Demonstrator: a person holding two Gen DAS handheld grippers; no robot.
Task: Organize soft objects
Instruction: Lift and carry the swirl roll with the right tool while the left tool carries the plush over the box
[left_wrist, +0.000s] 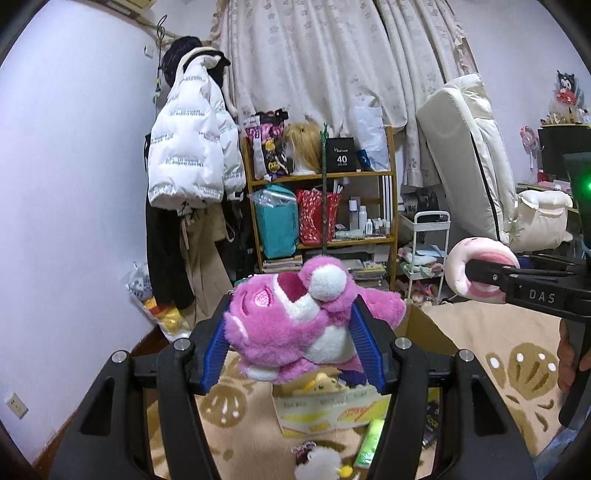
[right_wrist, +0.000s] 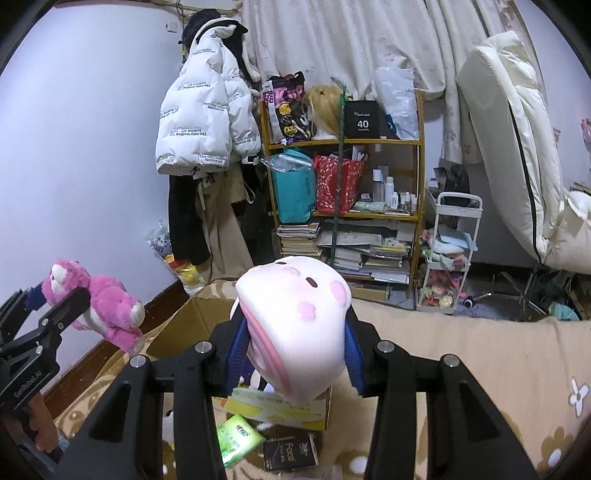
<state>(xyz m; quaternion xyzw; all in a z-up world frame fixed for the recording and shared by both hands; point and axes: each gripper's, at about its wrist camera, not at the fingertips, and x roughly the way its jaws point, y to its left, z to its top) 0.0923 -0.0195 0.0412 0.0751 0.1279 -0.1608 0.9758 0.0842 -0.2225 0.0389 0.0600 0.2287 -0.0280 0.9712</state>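
Note:
My left gripper (left_wrist: 291, 325) is shut on a fluffy pink bear plush (left_wrist: 291, 321), held in the air above an open cardboard box (left_wrist: 424, 325). In the right wrist view that same pink bear plush (right_wrist: 107, 306) hangs at the left in the left gripper (right_wrist: 59, 299). My right gripper (right_wrist: 295, 332) is shut on a pale pink round plush (right_wrist: 295, 314) with pink spots, also lifted over the cardboard box (right_wrist: 184, 325). The left wrist view shows the pale pink plush (left_wrist: 480, 269) at the right, pinched by the right gripper (left_wrist: 476, 271). A yellow toy (left_wrist: 325, 382) lies inside the box.
A beige flower-patterned rug (right_wrist: 480, 354) covers the floor. On it lie a green packet (right_wrist: 238, 439), a dark packet (right_wrist: 290, 452) and a small white fluffy toy (left_wrist: 317, 461). Behind stand a wooden shelf (left_wrist: 321, 177), a white rolling cart (right_wrist: 454, 251), a hanging white jacket (left_wrist: 192, 147) and a leaning mattress (right_wrist: 517, 147).

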